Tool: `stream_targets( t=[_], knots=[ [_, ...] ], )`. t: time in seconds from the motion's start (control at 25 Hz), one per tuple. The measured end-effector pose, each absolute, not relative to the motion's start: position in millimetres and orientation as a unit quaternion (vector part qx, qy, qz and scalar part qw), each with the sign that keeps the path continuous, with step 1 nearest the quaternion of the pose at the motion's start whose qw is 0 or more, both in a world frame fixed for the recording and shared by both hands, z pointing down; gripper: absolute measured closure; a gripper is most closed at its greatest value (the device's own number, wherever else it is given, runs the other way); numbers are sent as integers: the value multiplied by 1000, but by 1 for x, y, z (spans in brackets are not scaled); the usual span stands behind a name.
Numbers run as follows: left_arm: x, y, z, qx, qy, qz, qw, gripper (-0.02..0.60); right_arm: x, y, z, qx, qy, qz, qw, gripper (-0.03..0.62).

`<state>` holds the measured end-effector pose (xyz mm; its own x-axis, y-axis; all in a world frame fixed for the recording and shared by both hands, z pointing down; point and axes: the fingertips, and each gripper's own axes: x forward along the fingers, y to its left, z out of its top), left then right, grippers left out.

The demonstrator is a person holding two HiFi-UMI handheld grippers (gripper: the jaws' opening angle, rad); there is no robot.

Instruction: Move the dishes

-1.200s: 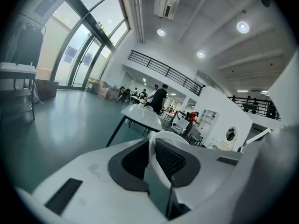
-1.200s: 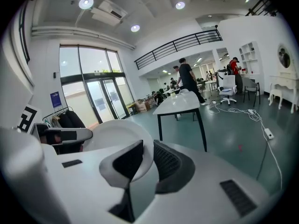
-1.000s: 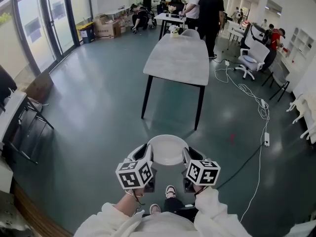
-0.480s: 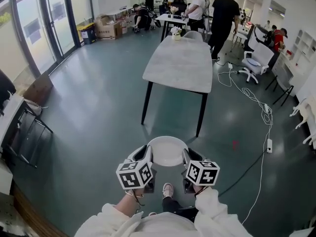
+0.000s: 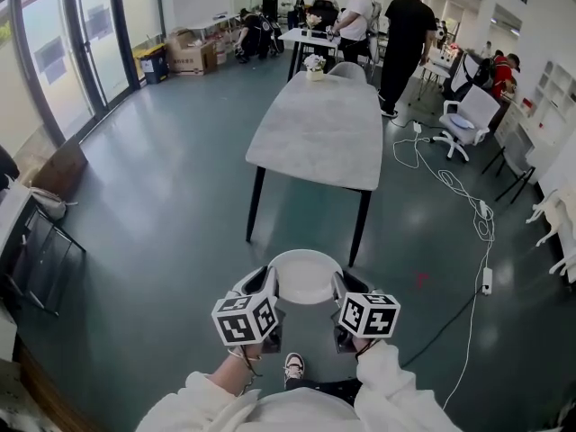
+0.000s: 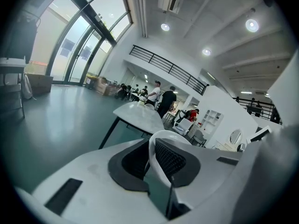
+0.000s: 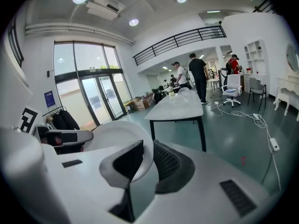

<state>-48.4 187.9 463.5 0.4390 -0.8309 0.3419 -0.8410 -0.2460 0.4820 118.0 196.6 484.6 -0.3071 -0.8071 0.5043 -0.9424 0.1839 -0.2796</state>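
While the left gripper (image 5: 263, 283) and right gripper (image 5: 346, 286) each pinch an opposite rim of the white plate (image 5: 306, 275) above the green floor (image 5: 162, 205), a grey table (image 5: 319, 129) stands straight ahead. A white cable (image 5: 480, 210) trails to its right, and people (image 5: 408, 25) stand beyond it.

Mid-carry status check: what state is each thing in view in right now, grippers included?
left gripper: shut on the white dish, at its left rim.
right gripper: shut on the white dish, at its right rim.
white dish: empty, held in the air between both grippers.
table: upright, ahead; dish not yet on it.
flower pot: upright at the table's far end.
office chair: upright, nobody in it.
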Motion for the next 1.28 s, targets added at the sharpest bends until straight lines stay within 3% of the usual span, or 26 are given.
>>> stream_targets(
  t=[0.68,1.28],
  knots=[
    [3,74,469,786,-537,21,306,540,169,79,492,568,-762,289,114,474],
    [20,38,487,785,-531,48,316,540,186,47,512,568,-753,314,109,476]
  ],
)
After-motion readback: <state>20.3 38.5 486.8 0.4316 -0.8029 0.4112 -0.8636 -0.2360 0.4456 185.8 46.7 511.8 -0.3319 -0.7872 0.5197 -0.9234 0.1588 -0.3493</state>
